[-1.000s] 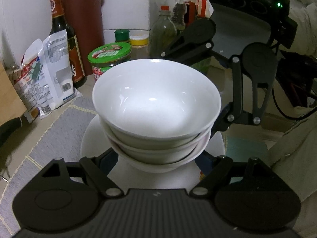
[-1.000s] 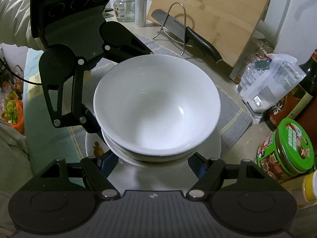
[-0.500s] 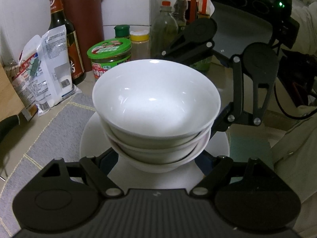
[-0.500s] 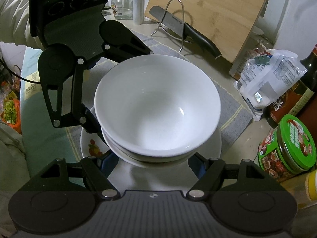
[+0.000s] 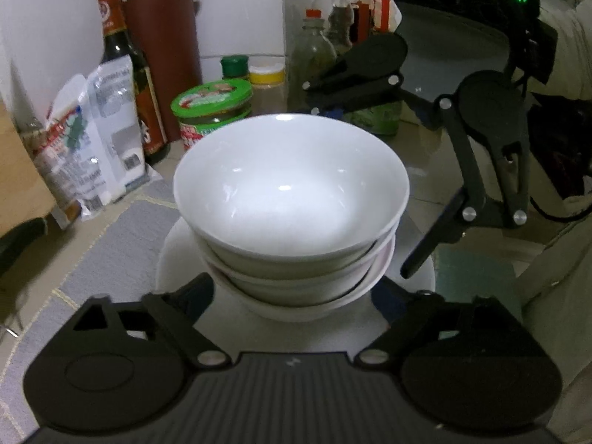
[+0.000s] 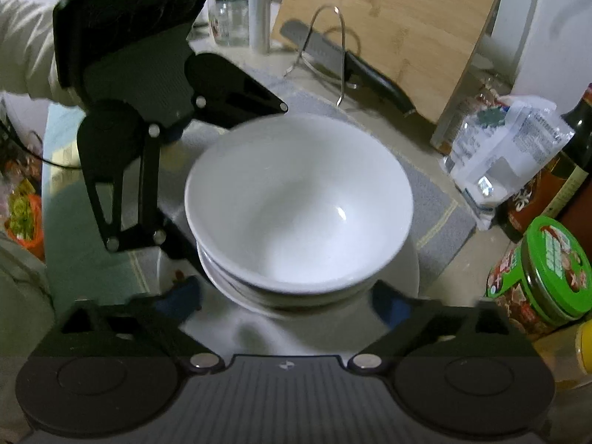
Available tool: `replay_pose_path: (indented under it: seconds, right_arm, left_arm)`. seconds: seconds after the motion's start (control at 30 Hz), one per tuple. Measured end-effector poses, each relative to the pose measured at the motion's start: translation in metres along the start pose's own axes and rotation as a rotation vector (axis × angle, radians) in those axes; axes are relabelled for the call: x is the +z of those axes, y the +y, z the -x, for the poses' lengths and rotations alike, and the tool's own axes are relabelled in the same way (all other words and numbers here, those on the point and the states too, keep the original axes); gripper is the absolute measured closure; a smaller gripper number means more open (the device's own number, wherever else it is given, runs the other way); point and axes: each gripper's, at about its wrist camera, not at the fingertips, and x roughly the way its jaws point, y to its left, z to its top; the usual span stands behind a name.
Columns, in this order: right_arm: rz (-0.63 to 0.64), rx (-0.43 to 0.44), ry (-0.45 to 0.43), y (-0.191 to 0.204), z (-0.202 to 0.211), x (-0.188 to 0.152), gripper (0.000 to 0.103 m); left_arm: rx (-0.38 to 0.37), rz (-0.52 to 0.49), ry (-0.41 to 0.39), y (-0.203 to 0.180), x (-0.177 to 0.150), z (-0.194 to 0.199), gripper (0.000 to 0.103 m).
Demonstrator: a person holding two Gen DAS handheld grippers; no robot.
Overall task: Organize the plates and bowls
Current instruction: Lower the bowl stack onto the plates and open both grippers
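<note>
A stack of three white bowls (image 5: pixel 292 199) stands on a white plate (image 5: pixel 174 255); both also show in the right wrist view, the bowls (image 6: pixel 299 203) and the plate (image 6: pixel 410 270). My left gripper (image 5: pixel 296 288) and my right gripper (image 6: pixel 288 296) face each other across the stack. Each has its two fingers spread wide on either side of the bottom bowl, low over the plate. Whether the fingers touch the bowl or plate is hidden.
A grey mat (image 5: pixel 122 229) lies under the plate. Behind it stand a green-lidded jar (image 5: pixel 212 111), a sauce bottle (image 5: pixel 129 74), a white bag (image 5: pixel 88 137), a knife block (image 5: pixel 162 44) and bottles (image 5: pixel 333 37). A cutting board (image 6: pixel 388 29), a knife (image 6: pixel 355 66) and a wire rack (image 6: pixel 333 48) stand at the far side.
The plate with the bowls has moved along the counter with both grippers; the jar and bottles have shifted in view. The right wrist view is now blurred by motion.
</note>
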Motion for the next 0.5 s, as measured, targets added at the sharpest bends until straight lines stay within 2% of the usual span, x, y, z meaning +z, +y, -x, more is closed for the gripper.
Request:
replay_pose_path:
  seconds: [0.17,0.27,0.37,0.5]
  right_arm:
    - [0.015,-0.021,0.004,0.002,0.002,-0.003,0.000]
    - [0.001,-0.027,-0.006,0.004,0.008,-0.006,0.000]
    - [-0.025,-0.056,-0.019,0.008,0.016,-0.009,0.000]
    - [-0.091,-0.129,-0.031,0.020,0.026,-0.011,0.000]
  left_arm:
    - [0.092,0.042,-0.005,-0.002,-0.008,0.014,0.006]
    - [0.156,0.116,-0.022,-0.006,-0.014,0.029,0.004]
    - [0.239,0.175,-0.082,-0.016,-0.020,0.049,0.002]
    - [0.323,0.287,-0.204,-0.023,-0.028,0.074,0.001]
